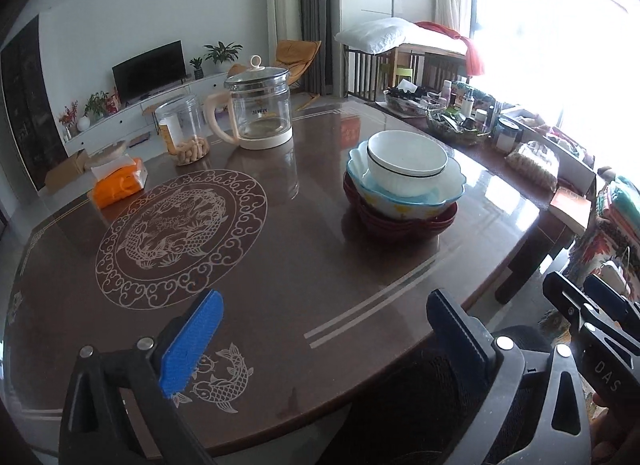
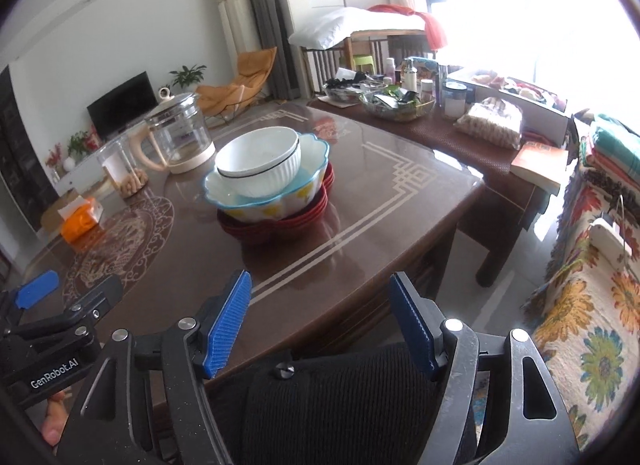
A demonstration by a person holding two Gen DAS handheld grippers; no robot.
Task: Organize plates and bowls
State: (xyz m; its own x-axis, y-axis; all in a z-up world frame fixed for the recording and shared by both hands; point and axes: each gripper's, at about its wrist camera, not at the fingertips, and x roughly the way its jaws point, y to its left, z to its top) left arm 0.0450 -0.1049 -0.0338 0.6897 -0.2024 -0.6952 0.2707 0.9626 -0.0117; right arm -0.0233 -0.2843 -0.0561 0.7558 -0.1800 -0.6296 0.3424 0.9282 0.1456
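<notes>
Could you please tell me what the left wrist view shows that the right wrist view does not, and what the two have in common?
Only the left wrist view shows the fish motif printed on the table's near edge. Only the right wrist view shows the floral blanket and the orange book. Both show the white bowl nested in the blue-rimmed bowl on the red plates, the glass kettle, and both grippers with jaws open.

Bowl (image 1: 407, 163) in bowl (image 1: 404, 193) on plates (image 1: 400, 221)

Two bowls (image 1: 407, 163), a red plate stack (image 1: 404, 221), two tools (image 1: 326, 339).
</notes>
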